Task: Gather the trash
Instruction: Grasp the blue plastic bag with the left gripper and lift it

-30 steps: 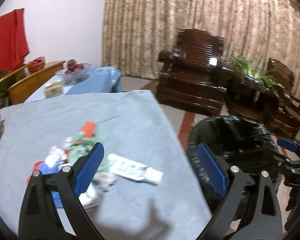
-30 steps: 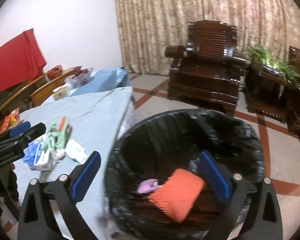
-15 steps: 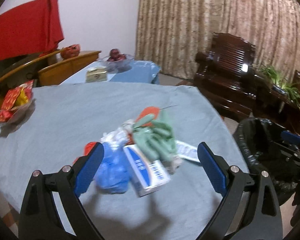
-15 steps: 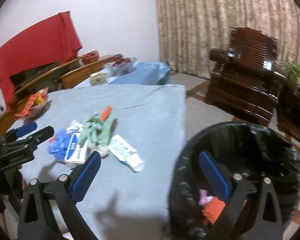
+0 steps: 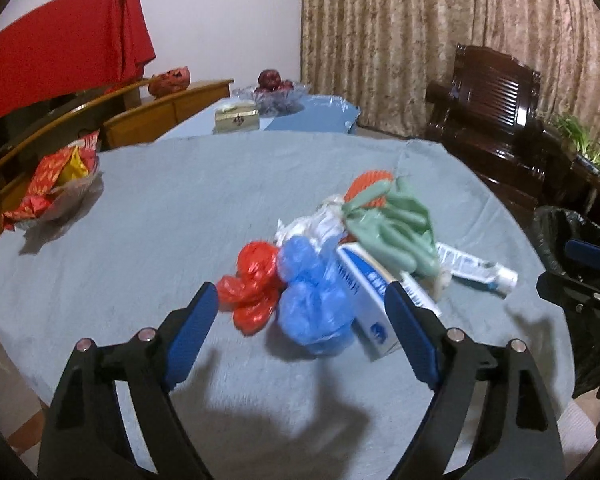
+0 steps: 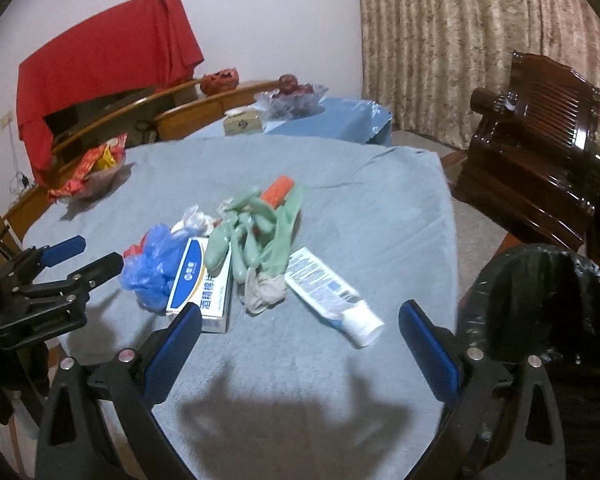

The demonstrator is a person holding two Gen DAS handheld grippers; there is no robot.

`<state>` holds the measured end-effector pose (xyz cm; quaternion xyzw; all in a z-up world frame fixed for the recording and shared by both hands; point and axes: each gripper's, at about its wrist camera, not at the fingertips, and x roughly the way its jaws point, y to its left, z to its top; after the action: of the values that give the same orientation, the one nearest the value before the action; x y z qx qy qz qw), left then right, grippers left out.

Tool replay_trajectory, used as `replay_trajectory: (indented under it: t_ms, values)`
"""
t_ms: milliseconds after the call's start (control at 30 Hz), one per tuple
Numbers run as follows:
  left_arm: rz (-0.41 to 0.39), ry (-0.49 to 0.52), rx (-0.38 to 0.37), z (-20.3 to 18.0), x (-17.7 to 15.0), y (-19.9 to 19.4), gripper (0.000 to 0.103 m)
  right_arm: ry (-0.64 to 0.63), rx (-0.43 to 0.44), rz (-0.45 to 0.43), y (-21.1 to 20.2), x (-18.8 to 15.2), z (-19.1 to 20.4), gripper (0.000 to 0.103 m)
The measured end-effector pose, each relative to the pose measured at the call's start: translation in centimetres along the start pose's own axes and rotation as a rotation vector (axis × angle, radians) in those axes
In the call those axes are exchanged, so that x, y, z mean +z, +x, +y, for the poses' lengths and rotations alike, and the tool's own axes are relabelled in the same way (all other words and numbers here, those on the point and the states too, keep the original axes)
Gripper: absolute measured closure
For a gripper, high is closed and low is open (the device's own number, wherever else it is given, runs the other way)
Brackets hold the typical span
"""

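Claws both gape empty: left gripper [image 5: 300, 320] should straddle the blue bag [image 5: 314, 300] (red bag [image 5: 256, 280] at nine o'clock), then squeeze low.

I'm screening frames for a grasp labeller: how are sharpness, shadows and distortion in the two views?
Left wrist view: the blue plastic bag and box are slightly motion-smeared, and the left tongs cast a dark shadow on the tablecloth. Right wrist view: the toothpaste tube is a little soft, with the right tongs shadowed beneath. Both show fisheye bending and black corners.
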<state>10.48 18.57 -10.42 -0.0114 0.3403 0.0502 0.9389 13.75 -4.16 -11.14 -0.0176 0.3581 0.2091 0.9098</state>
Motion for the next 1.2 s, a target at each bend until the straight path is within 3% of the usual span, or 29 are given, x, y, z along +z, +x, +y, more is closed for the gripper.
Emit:
replay_trajectory:
  t_ms: [500, 567, 667, 767, 1200]
  values:
    - [0.082, -0.019, -0.038, 0.1, -1.5, 5.2, 0.033, 0.001, -0.010, 0.060, 2.3, -0.8, 0.0, 0.006]
    - [0.100, -0.024, -0.066, 0.1, -1.5, 5.9, 0.050, 0.000, -0.012, 0.061, 2.4, -0.8, 0.0, 0.006]
    - [0.121, -0.031, -0.097, -0.1, -1.4, 6.7, 0.065, 0.000, -0.012, 0.061, 2.4, -0.8, 0.0, 0.006]
    - [0.112, -0.032, -0.101, -0.2, -1.4, 6.7, 0.072, 0.001, -0.013, 0.060, 2.5, -0.8, 0.0, 0.006]
    - [0.046, -0.035, -0.085, 0.7, -1.2, 2.8, 0.076, 0.042, 0.011, 0.022, 2.2, -0.3, 0.9, 0.007]
